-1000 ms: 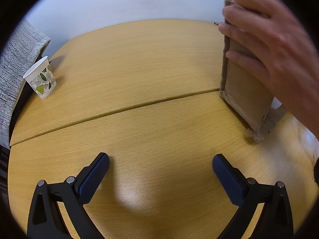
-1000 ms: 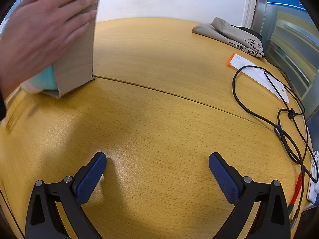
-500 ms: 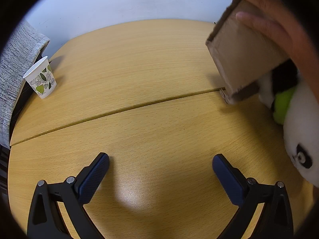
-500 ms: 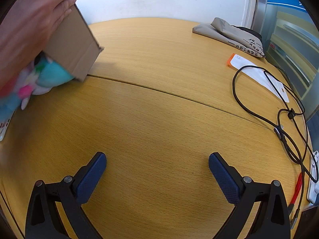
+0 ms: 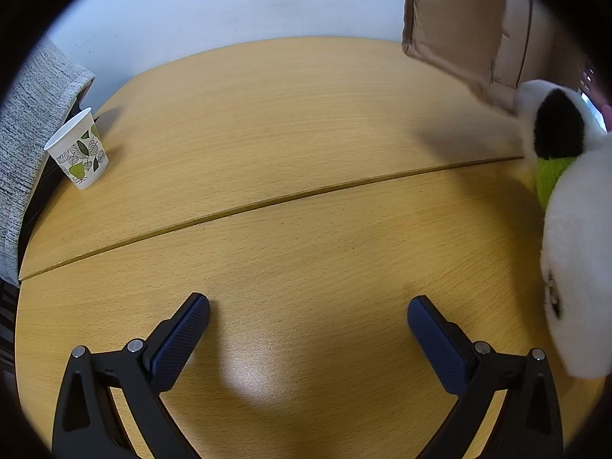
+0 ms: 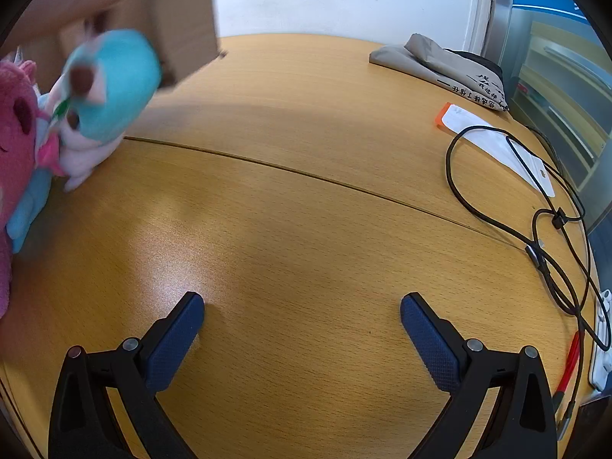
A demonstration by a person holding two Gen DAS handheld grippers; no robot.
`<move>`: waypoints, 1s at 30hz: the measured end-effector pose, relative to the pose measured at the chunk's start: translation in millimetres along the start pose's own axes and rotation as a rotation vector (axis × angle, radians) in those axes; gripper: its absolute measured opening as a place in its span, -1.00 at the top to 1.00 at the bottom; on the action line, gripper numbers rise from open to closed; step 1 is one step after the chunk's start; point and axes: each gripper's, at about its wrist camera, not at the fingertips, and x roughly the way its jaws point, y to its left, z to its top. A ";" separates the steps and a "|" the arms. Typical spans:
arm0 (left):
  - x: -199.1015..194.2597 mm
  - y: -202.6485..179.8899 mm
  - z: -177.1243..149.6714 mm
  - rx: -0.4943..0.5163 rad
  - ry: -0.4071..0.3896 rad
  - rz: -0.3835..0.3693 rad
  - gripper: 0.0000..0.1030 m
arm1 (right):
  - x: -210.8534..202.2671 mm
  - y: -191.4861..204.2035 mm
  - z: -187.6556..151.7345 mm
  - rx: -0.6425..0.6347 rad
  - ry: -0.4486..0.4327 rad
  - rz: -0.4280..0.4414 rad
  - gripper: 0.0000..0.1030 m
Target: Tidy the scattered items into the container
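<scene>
Both your claws, the left claw (image 5: pixel 308 323) and the right claw (image 6: pixel 302 321), stand wide apart and empty over the tabletop (image 5: pixel 306 145). The panda plush (image 5: pixel 577 267) and blue plush (image 6: pixel 114 80) lie beside the lifted cardboard box (image 5: pixel 459 19). They look soft and light; pinch each body deeply.

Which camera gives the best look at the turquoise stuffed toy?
The right wrist view. There the turquoise plush toy shows nearly whole, though motion-blurred, just below the lifted cardboard box and beside a pink plush. The left wrist view does not show it; only a panda plush and the box appear at its right edge.
</scene>
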 end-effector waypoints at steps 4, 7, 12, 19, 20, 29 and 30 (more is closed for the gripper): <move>0.0 -0.1 0.1 0.000 0.000 0.000 -1.00 | -0.1 0.2 0.0 0.000 0.000 0.000 -1.00; 0.0 0.7 0.7 -0.001 0.000 0.000 -1.00 | 0.0 -0.1 0.0 0.000 0.000 0.000 -1.00; 0.1 0.6 1.0 -0.001 0.000 0.000 -1.00 | -0.1 0.0 0.0 0.000 0.000 0.000 -1.00; 0.7 0.6 2.0 0.000 0.000 0.000 -1.00 | -0.2 0.1 0.0 0.000 0.000 0.000 -1.00; 0.7 0.5 2.0 0.000 0.000 0.000 -1.00 | 0.0 -0.2 -0.1 0.000 0.000 -0.001 -1.00; 0.9 1.1 2.6 0.000 0.000 0.000 -1.00 | -0.2 -0.2 0.0 0.000 0.000 -0.001 -1.00; 0.9 0.9 2.6 0.000 0.000 0.000 -1.00 | -0.2 -0.1 0.0 0.000 0.000 -0.001 -1.00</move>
